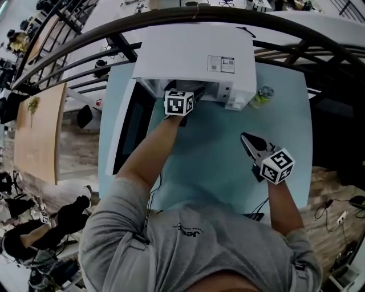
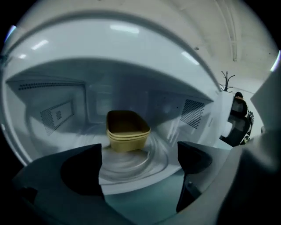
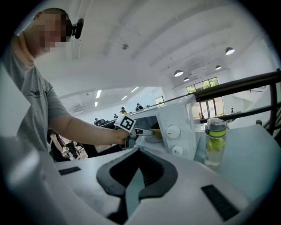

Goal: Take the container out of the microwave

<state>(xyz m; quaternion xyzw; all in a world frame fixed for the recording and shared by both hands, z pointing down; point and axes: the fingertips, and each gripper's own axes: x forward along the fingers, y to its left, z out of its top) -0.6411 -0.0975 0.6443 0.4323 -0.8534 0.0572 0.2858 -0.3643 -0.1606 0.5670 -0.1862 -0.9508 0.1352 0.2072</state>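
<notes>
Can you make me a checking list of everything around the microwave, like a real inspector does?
Surface: light blue table, holding the microwave and a bottle.
Job's things: white microwave, door swung open; yellow container inside on the glass turntable.
Clutter: clear drink bottle beside the microwave.
Grippers: left gripper open at the microwave's mouth, container ahead, untouched; right gripper shut, empty, over the table.
Cables: thin cables on the floor at right.
Surroundings: dark curved railing; wooden table; people far off.
</notes>
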